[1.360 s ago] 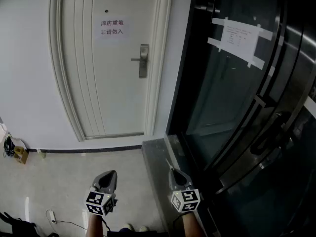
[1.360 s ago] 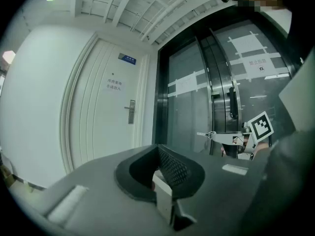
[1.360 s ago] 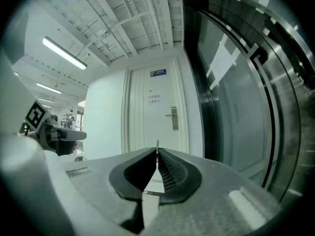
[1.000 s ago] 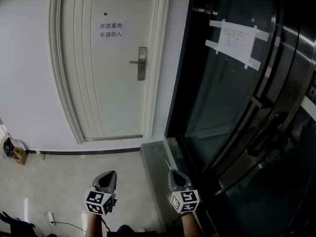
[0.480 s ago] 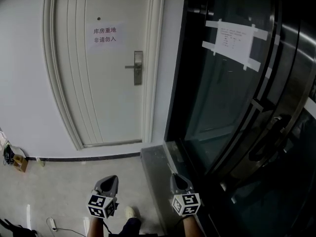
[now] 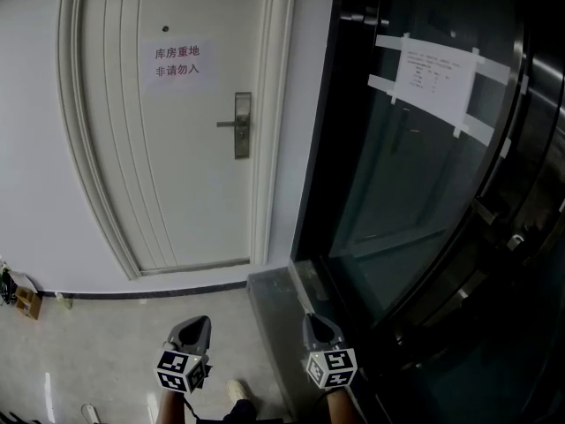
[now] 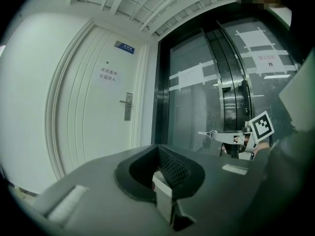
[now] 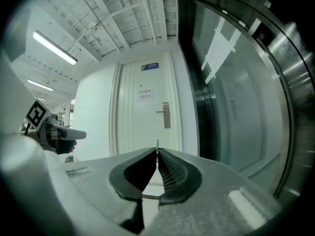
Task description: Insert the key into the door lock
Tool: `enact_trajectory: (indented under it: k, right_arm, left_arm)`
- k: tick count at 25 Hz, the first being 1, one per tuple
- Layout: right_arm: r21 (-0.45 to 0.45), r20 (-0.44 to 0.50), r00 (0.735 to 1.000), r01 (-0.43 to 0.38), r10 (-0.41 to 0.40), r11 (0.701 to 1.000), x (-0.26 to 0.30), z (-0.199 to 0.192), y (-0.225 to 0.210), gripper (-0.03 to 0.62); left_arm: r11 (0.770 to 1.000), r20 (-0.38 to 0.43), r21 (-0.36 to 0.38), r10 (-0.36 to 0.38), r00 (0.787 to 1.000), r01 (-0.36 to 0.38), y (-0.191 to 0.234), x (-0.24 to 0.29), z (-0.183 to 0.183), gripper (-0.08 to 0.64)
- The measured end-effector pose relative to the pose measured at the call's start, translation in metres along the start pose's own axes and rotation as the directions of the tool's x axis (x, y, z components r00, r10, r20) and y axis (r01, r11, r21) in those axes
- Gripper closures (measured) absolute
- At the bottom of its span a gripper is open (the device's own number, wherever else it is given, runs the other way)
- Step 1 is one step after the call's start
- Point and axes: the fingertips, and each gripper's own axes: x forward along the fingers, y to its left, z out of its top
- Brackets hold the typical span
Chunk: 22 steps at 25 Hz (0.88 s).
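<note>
The white door (image 6: 168,166) stands ahead, with its metal lock plate and lever handle (image 6: 241,124) below a printed sign (image 6: 177,63). Both grippers are low in the head view, well short of the door and pointing at it. My right gripper (image 6: 318,329) is shut on the key (image 8: 157,144), whose thin blade sticks out past the tips; the lock plate (image 8: 166,115) lies just above it in the right gripper view. The left gripper view catches the key (image 7: 206,133) from the side. My left gripper (image 6: 190,329) is shut and holds nothing; the lock plate (image 7: 128,106) is far ahead of it.
A dark glass wall (image 6: 415,193) with a taped paper (image 6: 433,78) runs along the right. A grey raised ledge (image 6: 274,290) sits at its foot beside the right gripper. Cables and a small box (image 6: 22,300) lie at the lower left. A shoe (image 6: 234,387) shows below.
The door and its lock have grown larger and slid left in the head view as both grippers were carried forward together. Both stay shut, with the key still in the right one.
</note>
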Motion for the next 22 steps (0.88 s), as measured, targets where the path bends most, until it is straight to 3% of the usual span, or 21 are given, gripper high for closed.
enact_trajectory:
  k: [12,22]
  right_arm:
    - [-0.01,0.007,1.0,0.018,-0.018,1.0,0.128,0.033,-0.013,0.581]
    - [-0.01,0.003,1.0,0.018,-0.018,1.0,0.221,0.035,-0.013,0.581]
  left_arm:
    - [1.0,-0.007,-0.005,-0.012,1.0,0.012,0.089,0.098,0.028,0.558]
    - [1.0,0.009,0.002,-0.012,1.0,0.012,0.154,0.158,0.045,0.558]
